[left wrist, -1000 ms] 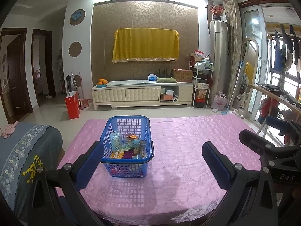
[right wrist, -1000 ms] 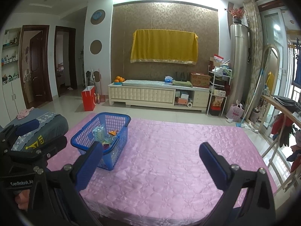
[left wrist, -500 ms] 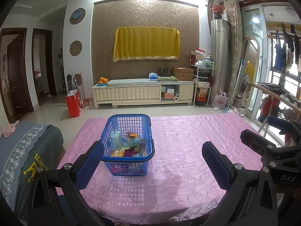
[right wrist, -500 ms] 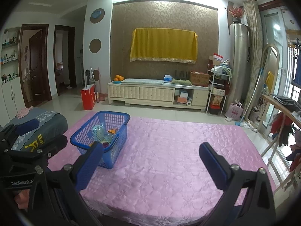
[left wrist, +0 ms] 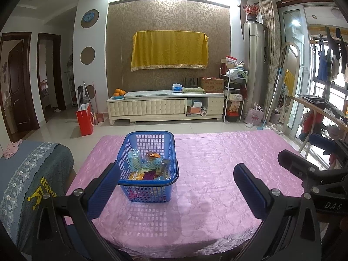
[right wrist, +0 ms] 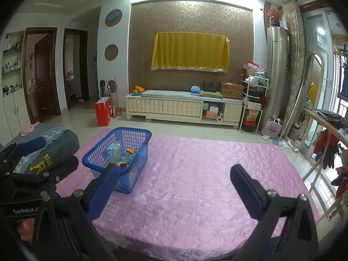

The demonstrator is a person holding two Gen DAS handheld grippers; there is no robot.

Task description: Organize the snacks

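Holding our left gripper [left wrist: 176, 181] wide open and empty, we see the basket [left wrist: 150, 158] on the pink table [left wrist: 217, 174]. Its snacks [left wrist: 148, 167] look light, crinkly, maybe slippery; pinch an edge. Our right gripper [right wrist: 174, 183] gapes empty too.

Two black-framed tools [left wrist: 177, 187] [right wrist: 174, 187], blue ribbed finger pads [left wrist: 104, 192], silver screws, white lettering.

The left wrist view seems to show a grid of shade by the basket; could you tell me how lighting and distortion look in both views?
Left wrist view: the blue basket casts a lattice shadow toward the camera on the pink tablecloth; ceiling lights blow out. Right wrist view: similar ceiling glare, fisheye bending at the edges, dark corners.
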